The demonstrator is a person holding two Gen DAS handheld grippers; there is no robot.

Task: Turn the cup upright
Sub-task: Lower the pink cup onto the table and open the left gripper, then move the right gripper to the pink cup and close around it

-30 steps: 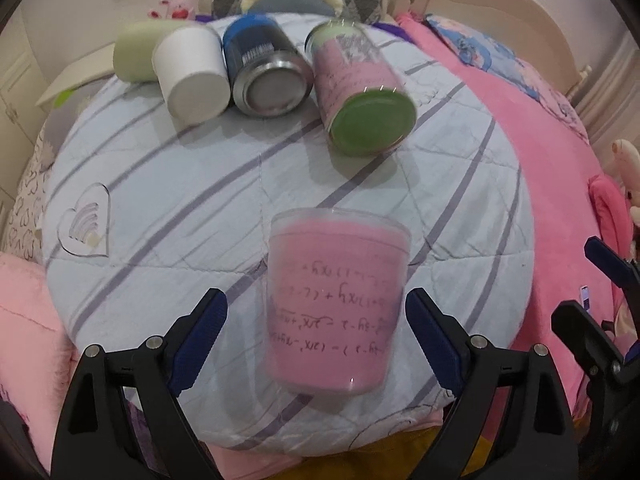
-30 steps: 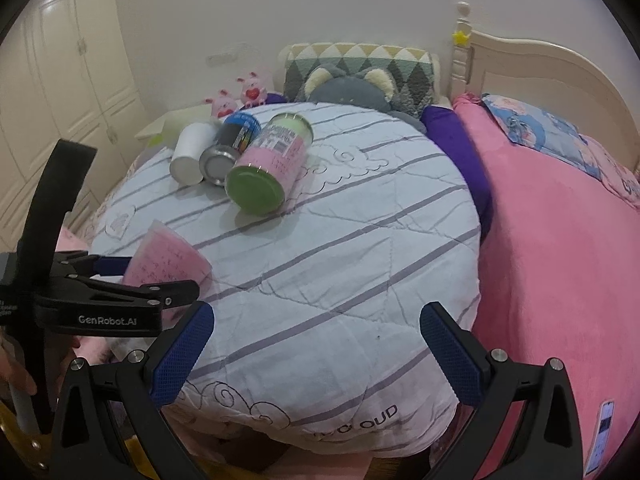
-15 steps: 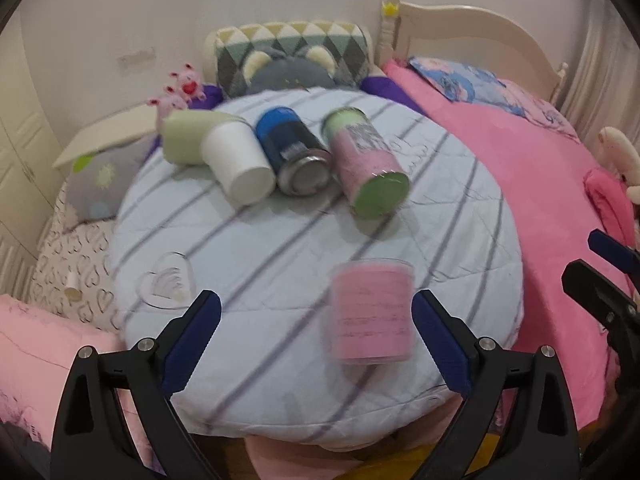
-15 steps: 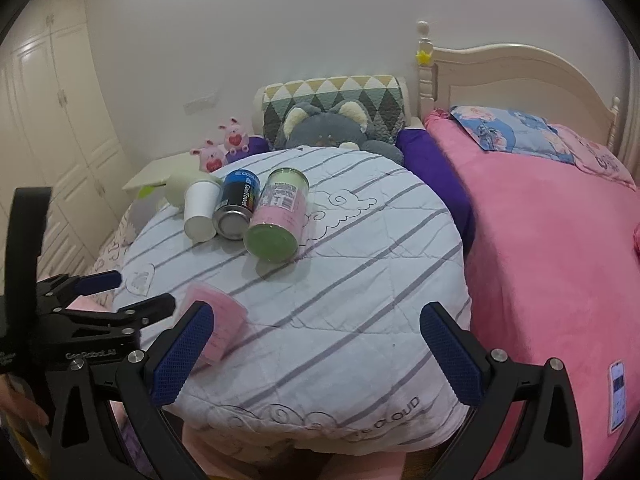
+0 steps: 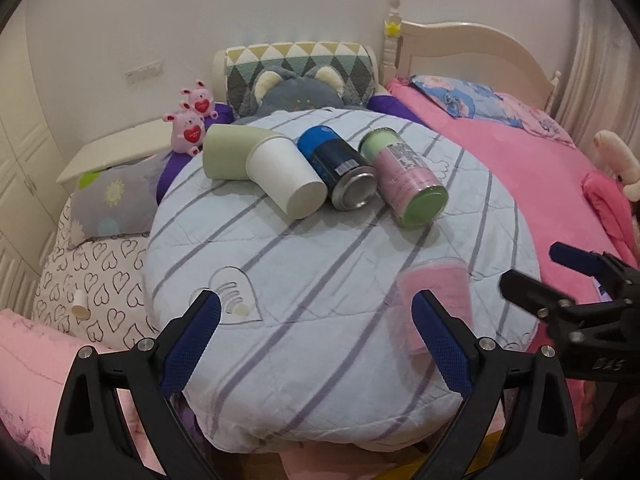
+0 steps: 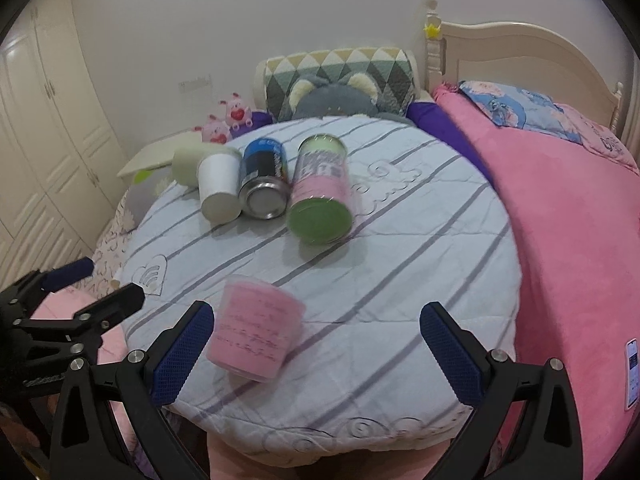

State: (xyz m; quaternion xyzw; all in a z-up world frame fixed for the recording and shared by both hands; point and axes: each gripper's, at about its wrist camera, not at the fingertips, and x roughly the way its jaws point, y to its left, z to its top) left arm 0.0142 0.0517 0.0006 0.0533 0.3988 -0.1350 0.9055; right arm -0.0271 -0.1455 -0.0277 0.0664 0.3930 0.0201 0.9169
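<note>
A pink clear-walled cup [image 6: 256, 332] with dark writing stands on the round striped cushion [image 6: 400, 264], wider end up, near its front edge. It shows blurred in the left wrist view [image 5: 432, 300], partly behind my left gripper's right finger. My left gripper [image 5: 316, 344] is open and empty, to the left of the cup and back from it. My right gripper [image 6: 316, 354] is open and empty, with the cup just inside its left finger. At the back of the cushion lie a white paper cup [image 5: 286, 178], a blue can [image 5: 340, 172] and a green-and-pink canister [image 5: 404, 182].
A pale green cup [image 5: 230, 156] lies behind the white cup. Pillows, a grey plush [image 5: 298, 92] and pink toys [image 5: 192, 122] crowd the back. A pink bed [image 6: 580, 220] is on the right, a wardrobe [image 6: 48, 140] on the left. A phone [image 6: 632, 374] lies at the right edge.
My left gripper has drawn back and left from the pink cup, which stays standing on the cushion. My right gripper has swung left and nearer the cup.
</note>
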